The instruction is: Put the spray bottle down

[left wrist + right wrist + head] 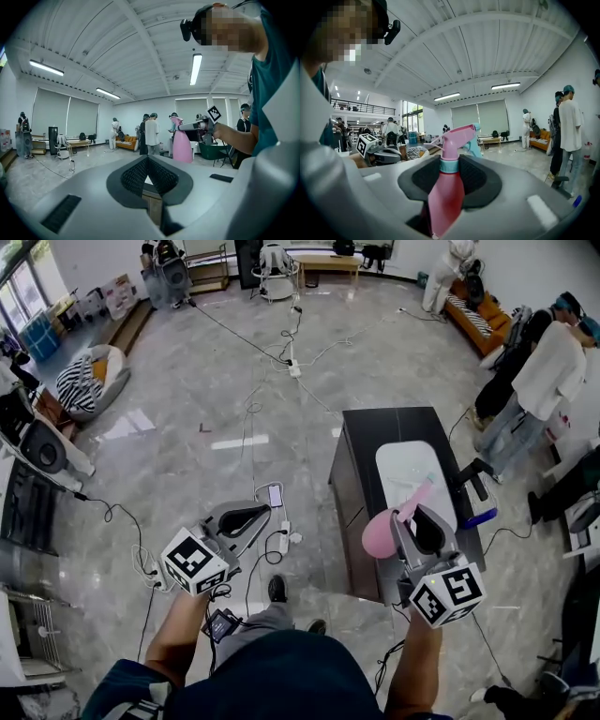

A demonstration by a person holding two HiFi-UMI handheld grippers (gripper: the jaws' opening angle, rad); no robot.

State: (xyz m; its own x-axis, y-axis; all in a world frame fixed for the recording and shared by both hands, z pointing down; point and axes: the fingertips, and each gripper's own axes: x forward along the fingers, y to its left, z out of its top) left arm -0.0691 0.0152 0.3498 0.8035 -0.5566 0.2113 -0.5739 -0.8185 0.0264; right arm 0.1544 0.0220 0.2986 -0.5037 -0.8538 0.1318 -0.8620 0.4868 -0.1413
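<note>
between the right tongs (450, 172) the spray bottle (446, 199) stands upright, nozzle (473, 128) forward.

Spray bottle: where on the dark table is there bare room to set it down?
Bare: the far end of the table, beyond the white board, and its left strip. Crowded: right edge, by the black tool and blue item.

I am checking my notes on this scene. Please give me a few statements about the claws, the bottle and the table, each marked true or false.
1. The right claw grips a bottle. True.
2. The bottle is green. False: it is pink.
3. The left claw holds a cloth. False: it is shut, with nothing in it.
4. The table is dark. True.
</note>
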